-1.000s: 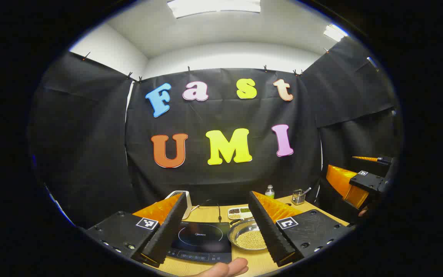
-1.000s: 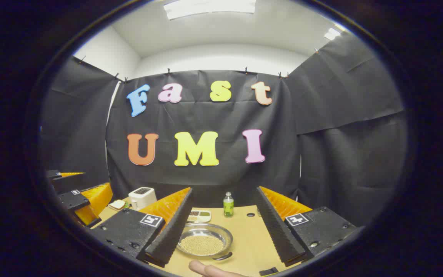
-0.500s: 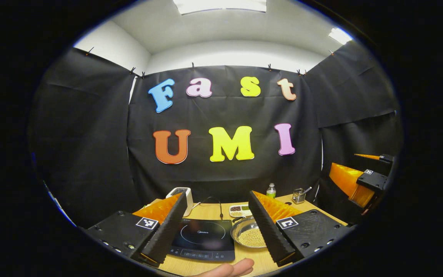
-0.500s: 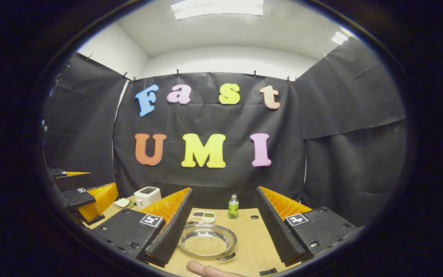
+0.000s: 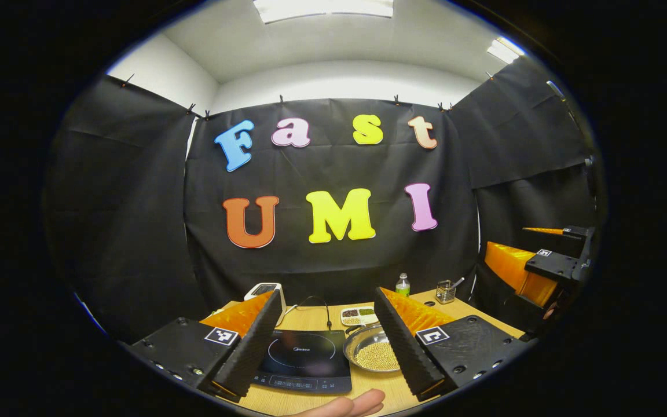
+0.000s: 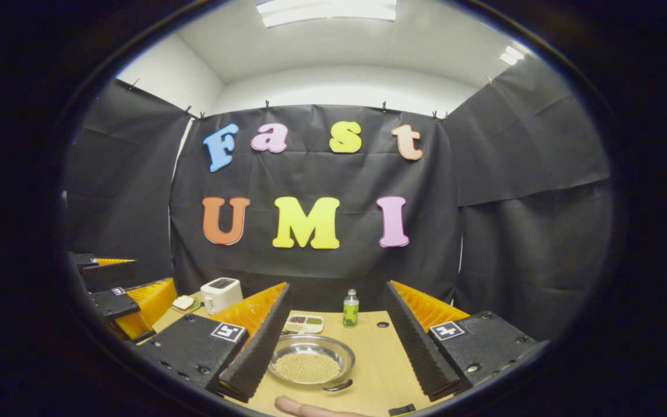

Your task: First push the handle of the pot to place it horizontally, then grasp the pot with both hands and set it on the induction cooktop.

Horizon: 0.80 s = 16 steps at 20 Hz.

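Right gripper view: pot lies between spread jaws, untouched.

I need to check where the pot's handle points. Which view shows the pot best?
The right gripper view: the pot lies whole between the fingers, its dark handle toward the camera. In the left gripper view a finger hides part of it.

The pot is shiny silver, filled with pale tan beads, and its handle is dark. The cooktop is glossy black with thin white ring markings. The desk is light wood. Both the left gripper and the right gripper have ribbed black fingers backed in orange (each carries a black-and-white square tag). The bottle is green with a white cap; the toaster is white.
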### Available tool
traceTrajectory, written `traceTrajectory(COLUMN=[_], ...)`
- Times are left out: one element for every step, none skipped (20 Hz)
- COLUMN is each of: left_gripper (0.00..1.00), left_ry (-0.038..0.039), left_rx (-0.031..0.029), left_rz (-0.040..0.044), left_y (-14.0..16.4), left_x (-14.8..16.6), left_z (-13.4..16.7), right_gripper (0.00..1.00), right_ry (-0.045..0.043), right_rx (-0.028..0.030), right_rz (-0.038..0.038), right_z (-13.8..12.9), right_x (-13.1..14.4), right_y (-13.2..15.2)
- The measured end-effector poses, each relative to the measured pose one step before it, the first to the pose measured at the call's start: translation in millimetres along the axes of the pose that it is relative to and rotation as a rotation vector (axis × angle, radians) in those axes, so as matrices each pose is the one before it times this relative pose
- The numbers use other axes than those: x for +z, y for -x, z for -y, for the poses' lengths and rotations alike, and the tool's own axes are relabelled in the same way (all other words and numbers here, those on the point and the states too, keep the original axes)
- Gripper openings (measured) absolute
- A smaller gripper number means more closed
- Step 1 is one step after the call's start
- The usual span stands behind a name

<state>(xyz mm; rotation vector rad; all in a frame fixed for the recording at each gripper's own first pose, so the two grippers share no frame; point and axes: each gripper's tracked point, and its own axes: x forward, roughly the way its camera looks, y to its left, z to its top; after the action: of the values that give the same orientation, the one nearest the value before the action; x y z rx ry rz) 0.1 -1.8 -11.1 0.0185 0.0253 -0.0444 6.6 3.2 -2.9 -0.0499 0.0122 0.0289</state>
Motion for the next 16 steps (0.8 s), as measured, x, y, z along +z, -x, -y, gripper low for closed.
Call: traceTrajectory(left_gripper=[0.96, 0.96, 0.95, 0.95, 0.95, 0.95, 0.95, 0.95, 0.96, 0.96, 0.95, 0.95, 0.95, 0.95, 0.95, 0.95], left_ry=[0.00260, 0.00170, -0.00046, -0.00128, -0.00359, -0.00534, -0.00280, 0.00343, 0.00771, 0.00792, 0.00236, -0.00514, -0.00966, -0.00901, -0.00595, -0.00374], left_rx=[-0.00457, -0.00453, -0.00118, 0.00184, 0.00034, 0.00211, 0.00159, -0.00282, -0.00744, -0.00915, -0.00528, 0.00216, 0.00748, 0.00753, 0.00360, -0.00010], left_rz=[-0.01010, -0.00775, -0.00021, 0.00474, 0.00903, 0.00854, 0.00571, 0.00143, 0.00009, 0.00132, 0.00385, 0.00544, 0.00354, -0.00057, -0.00296, -0.00047], left_y=[0.34, -0.23, 0.27, 0.18, 1.75, 1.02, 1.93, 1.21, 1.82, 1.85, 1.89, 0.42, 1.19, 0.39, 0.26, 0.15], left_x=[-2.40, -2.65, 0.76, 0.99, 2.51, 1.84, 1.24, -0.97, 0.09, 0.18, 1.41, 0.80, 0.32, -1.14, -2.14, -0.50], left_z=[1.13, 1.35, -0.35, -0.19, -0.32, 0.09, 0.05, 0.04, 1.89, 2.96, 0.78, -2.12, -2.25, -2.27, -0.72, 0.71], right_gripper=[0.96, 0.96, 1.00, 1.00, 0.96, 0.95, 0.91, 0.87, 0.83, 0.77, 0.65, 0.58, 0.39, 0.27, 0.07, 0.00], right_ry=[0.00995, 0.00345, -0.00463, -0.00680, -0.00576, -0.01211, -0.01298, -0.00791, -0.00559, -0.00474, -0.00080, -0.00583, -0.00947, 0.00432, 0.00108, 0.00344], right_rx=[0.00843, 0.00727, 0.00863, 0.01989, 0.01772, 0.01012, 0.01696, 0.00878, 0.01039, 0.01169, 0.00957, 0.01905, 0.01169, 0.00831, -0.00787, -0.00436], right_rz=[-0.01048, -0.01229, -0.01256, -0.01460, -0.02804, -0.02182, -0.02004, -0.02180, -0.02801, -0.02399, -0.03161, -0.02791, -0.02803, -0.03432, -0.02897, -0.02811], right_z=[-0.49, -1.54, 0.49, -2.46, -2.63, 1.01, -1.13, -1.43, -0.73, -1.96, -1.11, -2.79, -2.71, -0.38, 2.30, 1.26], right_x=[-4.69, -5.38, -4.10, -5.14, -5.62, -7.49, -4.84, -5.88, -6.32, -6.66, -6.93, -8.03, -5.70, -9.22, -6.85, -8.10], right_y=[-4.94, -3.99, -5.38, -5.46, -6.47, -6.50, -6.53, -6.58, -5.98, -5.84, -5.50, -5.82, -4.16, -5.47, -4.63, -5.60])
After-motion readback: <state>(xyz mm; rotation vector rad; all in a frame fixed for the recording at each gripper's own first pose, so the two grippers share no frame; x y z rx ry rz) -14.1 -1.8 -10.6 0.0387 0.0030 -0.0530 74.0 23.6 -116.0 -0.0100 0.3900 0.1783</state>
